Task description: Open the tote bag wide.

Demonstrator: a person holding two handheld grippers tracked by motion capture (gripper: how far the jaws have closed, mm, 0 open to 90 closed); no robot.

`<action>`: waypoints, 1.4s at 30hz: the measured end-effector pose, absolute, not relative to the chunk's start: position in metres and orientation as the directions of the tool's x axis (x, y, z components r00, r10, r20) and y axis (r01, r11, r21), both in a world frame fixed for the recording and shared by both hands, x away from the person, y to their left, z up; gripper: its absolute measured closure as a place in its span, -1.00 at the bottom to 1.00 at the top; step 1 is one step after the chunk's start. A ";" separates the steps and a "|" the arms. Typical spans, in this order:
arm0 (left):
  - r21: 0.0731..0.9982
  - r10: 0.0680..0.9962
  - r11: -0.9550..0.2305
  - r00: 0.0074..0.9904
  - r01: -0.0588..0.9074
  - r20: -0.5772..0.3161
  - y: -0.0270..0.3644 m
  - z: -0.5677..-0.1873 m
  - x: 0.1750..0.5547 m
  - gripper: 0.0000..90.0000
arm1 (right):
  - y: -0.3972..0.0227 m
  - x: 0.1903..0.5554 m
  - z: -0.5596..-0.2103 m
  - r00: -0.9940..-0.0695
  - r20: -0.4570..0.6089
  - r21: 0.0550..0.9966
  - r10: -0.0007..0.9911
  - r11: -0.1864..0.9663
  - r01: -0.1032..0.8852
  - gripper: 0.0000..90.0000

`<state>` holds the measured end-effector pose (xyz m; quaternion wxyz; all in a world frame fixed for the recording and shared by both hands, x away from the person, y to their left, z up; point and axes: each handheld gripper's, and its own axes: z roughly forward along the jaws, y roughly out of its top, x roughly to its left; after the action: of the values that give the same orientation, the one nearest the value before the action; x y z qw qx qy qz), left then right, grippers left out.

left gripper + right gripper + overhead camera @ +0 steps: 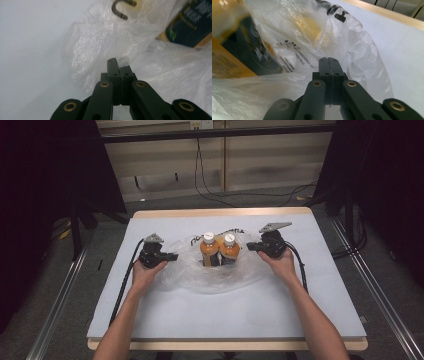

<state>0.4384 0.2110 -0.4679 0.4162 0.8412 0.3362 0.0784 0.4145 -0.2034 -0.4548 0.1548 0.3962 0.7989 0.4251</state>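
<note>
left tool (pixel 172 256): jaws closed tight, pinching the left edge of the clear plastic bag (pixel 192 275)
right tool (pixel 250 247): jaws closed tight on the bag's right edge
bag: mid-tabletop (pixel 250 310), spread open between both tools
bottles (pixel 220 251): two orange ones, upright, touching, inside the bag

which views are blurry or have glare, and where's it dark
High view: sharp on the bottles, dark curtains at both sides. Left gripper view: plastic bag washed out, bottle label soft. Right gripper view: near bottle smeared out of focus, glare on the bag.
</note>
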 end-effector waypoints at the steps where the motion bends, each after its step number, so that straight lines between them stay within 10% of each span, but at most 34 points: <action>1: 0.755 0.629 -0.422 0.762 0.502 -0.156 0.210 -0.471 0.437 1.00 | -0.205 0.414 -0.458 -0.637 0.087 0.797 0.766 0.330 0.506 1.00; 26: 0.726 0.610 -0.484 0.784 0.488 -0.120 0.186 -0.484 0.444 0.95 | -0.214 0.414 -0.489 -0.567 -0.017 0.734 0.823 0.396 0.552 1.00; 42: 0.856 0.584 -0.374 0.807 0.357 -0.081 0.218 -0.417 0.411 0.29 | -0.226 0.391 -0.441 -0.617 0.058 0.832 0.785 0.303 0.464 0.09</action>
<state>0.4114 0.2177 -0.4167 0.4804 0.8203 0.2868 0.1183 0.3907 -0.2257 -0.4406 0.1837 0.3973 0.7860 0.4365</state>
